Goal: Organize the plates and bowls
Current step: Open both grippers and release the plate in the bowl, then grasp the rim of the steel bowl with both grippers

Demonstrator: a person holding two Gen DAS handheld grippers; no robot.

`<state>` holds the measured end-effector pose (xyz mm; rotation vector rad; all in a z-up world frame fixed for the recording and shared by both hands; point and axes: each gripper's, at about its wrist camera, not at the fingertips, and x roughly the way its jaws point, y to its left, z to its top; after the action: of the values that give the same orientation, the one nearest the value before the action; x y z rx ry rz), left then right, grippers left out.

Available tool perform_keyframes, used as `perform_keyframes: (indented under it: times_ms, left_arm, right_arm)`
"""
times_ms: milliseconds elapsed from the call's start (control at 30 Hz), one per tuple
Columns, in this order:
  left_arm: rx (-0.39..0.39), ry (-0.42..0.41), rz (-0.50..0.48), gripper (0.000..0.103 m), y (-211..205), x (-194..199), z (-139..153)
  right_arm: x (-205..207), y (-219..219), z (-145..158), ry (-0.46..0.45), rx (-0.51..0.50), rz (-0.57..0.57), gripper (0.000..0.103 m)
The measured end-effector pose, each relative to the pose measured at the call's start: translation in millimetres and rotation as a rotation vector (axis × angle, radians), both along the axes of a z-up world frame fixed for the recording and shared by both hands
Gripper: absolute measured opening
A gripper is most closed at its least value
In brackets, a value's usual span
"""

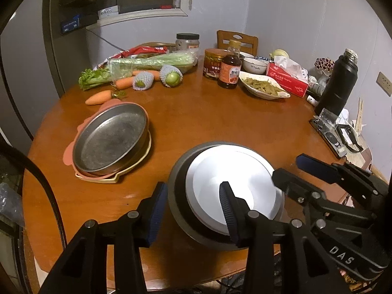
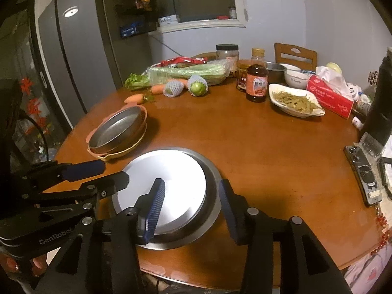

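Two round metal dishes sit as one stack [image 1: 220, 171] near the counter [image 1: 208, 122] edge, a bright plate over a darker pan, seemingly bottom-up. Being round, it has no long axis. The left tongs [image 1: 193, 185] straddle its near-left rim, one pad outside and one over the plate. Whether they pinch, I cannot tell. A second pile [image 1: 112, 139] lies beyond, to the left and nearer this hand.

From the right wrist, the right tongs [image 2: 191, 180] stand apart astride the stack's [image 2: 171, 166] near-right rim, not pressing. The left tongs [image 2: 114, 171] face them across it.
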<state>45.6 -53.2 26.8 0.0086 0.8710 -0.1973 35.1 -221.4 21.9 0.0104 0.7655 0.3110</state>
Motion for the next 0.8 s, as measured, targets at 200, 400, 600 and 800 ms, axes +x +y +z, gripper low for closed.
perform_keyframes:
  times_ms: [200, 400, 600, 800]
  left_arm:
    - [0.005, -0.019, 0.023, 0.047, 6.5, -5.2, 8.7]
    - [-0.009, -0.034, 0.055, 0.051, 20.3, -9.7, 16.2]
    - [-0.03, -0.007, 0.064, 0.055, 28.3, -5.7, 10.6]
    - [-0.055, 0.03, 0.039, 0.057, 23.8, 2.2, 0.3]
  right_arm:
    - [-6.3, -3.8, 13.6, -0.029, 0.003, -0.018, 0.051]
    - [-9.0, -9.5, 21.7, -0.039, 0.004, -0.043, 0.057]
    - [-5.6, -15.6, 18.7, -0.015, 0.018, -0.069, 0.058]
    - [-0.1, -16.6, 9.6, 0.02, 0.036, -0.066, 0.058]
